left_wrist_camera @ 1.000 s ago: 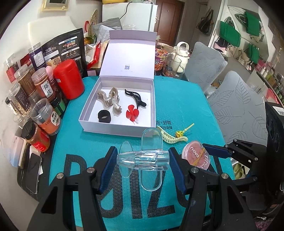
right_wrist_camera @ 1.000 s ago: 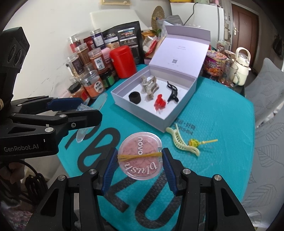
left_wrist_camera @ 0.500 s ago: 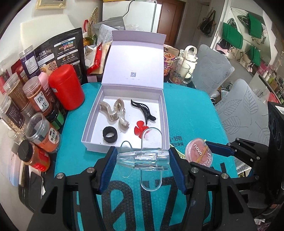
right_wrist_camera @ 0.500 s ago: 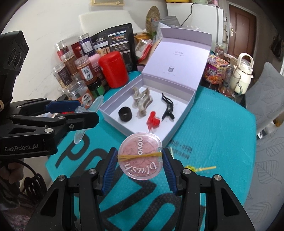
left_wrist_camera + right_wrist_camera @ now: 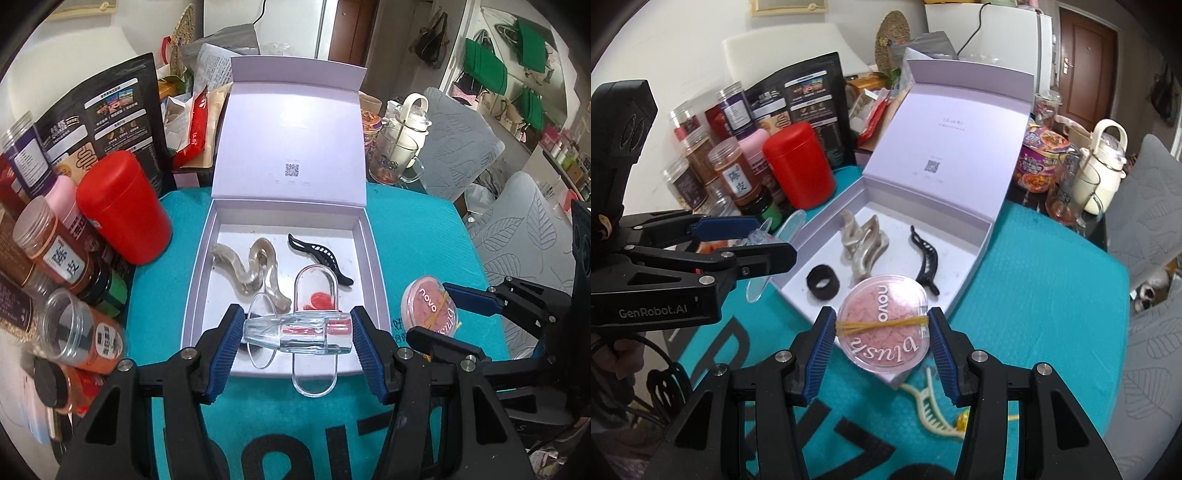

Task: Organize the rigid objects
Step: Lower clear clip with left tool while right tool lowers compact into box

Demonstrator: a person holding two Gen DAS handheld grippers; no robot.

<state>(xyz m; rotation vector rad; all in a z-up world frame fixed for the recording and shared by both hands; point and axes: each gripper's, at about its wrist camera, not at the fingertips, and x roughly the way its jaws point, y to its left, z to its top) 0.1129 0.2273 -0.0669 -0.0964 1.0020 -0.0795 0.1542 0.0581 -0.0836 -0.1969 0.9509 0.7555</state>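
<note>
Both loads were in the carrying step, held over the open white box (image 5: 373,258) that stood on the teal-covered table (image 5: 417,236), and neither had yet been set down. The left tongs (image 5: 297,334) were clamped on a clear plastic hair clip (image 5: 299,332), pinched end to end between the blue pads, its see-through oval paddles hanging above the near edge of the box. The right tongs (image 5: 882,332) were closed on a round pink blush compact (image 5: 883,328) bound with a yellow rubber band, gripped across its width and tilted over the box's near right corner.

Inside the box lay a beige wavy clip (image 5: 251,266), a black claw clip (image 5: 321,258) toward the far right corner, a black hair ring (image 5: 823,283) near the left wall, and a small red piece (image 5: 317,297) seen through the clear clip.

By my judgement, the next move called for lowering each item onto a bare patch of the box floor before easing the grip; the free space looked tight along the near edge, so the two tongs would likely need to go one after the other. A cream comb clip (image 5: 929,406) and a yellow hairpin (image 5: 964,421), mostly hidden by the right tongs, remained on the table near its right front edge, outside the box.
</note>
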